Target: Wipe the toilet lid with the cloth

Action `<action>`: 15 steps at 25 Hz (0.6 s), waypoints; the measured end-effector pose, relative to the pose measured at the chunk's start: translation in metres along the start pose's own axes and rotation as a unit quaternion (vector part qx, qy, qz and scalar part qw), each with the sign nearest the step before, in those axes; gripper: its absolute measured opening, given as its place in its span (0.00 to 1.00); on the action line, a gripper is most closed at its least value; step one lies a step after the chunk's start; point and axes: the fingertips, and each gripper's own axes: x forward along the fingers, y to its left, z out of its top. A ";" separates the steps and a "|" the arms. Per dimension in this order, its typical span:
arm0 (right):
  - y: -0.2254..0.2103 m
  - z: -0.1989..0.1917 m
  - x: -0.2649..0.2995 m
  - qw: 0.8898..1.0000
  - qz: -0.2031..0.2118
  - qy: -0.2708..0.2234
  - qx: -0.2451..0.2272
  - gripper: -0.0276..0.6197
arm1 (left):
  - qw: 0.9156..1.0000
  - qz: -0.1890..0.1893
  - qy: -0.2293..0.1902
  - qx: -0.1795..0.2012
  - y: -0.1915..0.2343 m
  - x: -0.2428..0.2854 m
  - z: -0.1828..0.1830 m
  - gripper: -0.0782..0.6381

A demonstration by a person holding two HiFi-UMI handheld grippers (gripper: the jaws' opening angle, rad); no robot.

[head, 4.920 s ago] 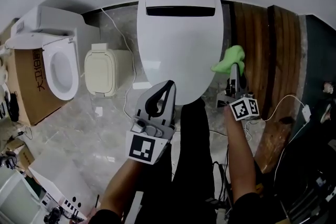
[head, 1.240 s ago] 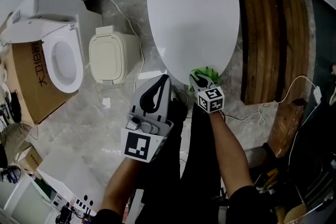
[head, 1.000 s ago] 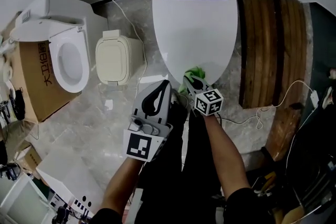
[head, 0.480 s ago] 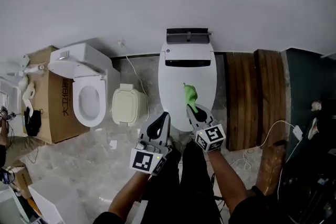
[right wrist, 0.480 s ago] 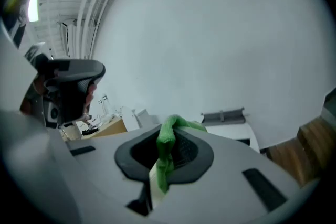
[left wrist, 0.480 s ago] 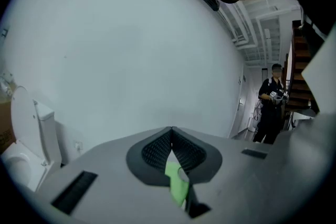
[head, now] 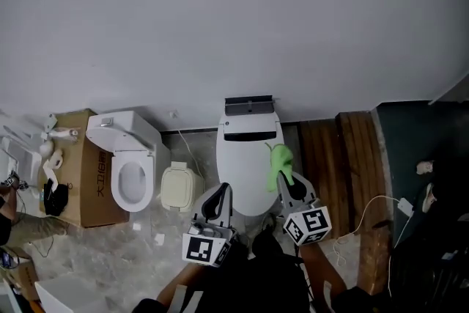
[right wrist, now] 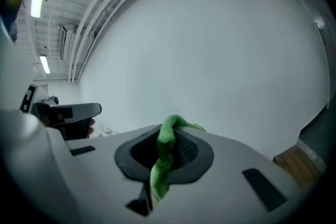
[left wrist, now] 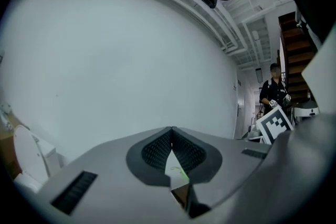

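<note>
Your right tool (head: 287, 182) is clenched on the green cloth (head: 278, 161), held up off the toilet lid (head: 245, 168) below it. Left tool (head: 217, 200) is pinched closed, empty. Wiping's either done or paused, I'd guess.

- cloth (head: 279, 160): bright green
- toilet lid (head: 245, 174): plain white
- bin (head: 176, 187): cream
- box (head: 91, 187): cardboard brown, dark print
- wooden boards (head: 344, 172): dark brown
- floor (head: 95, 260): grey, marbled
</note>
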 end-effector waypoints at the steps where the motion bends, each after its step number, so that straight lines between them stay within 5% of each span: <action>1: 0.000 0.008 -0.010 1.000 -0.004 -0.007 -0.006 0.09 | 1.000 -0.001 -0.003 0.004 -0.006 -0.002 0.005 0.12; 15: 0.024 0.025 -0.084 0.999 -0.013 -0.024 -0.021 0.09 | 0.999 -0.033 0.000 0.007 -0.058 -0.017 0.009 0.12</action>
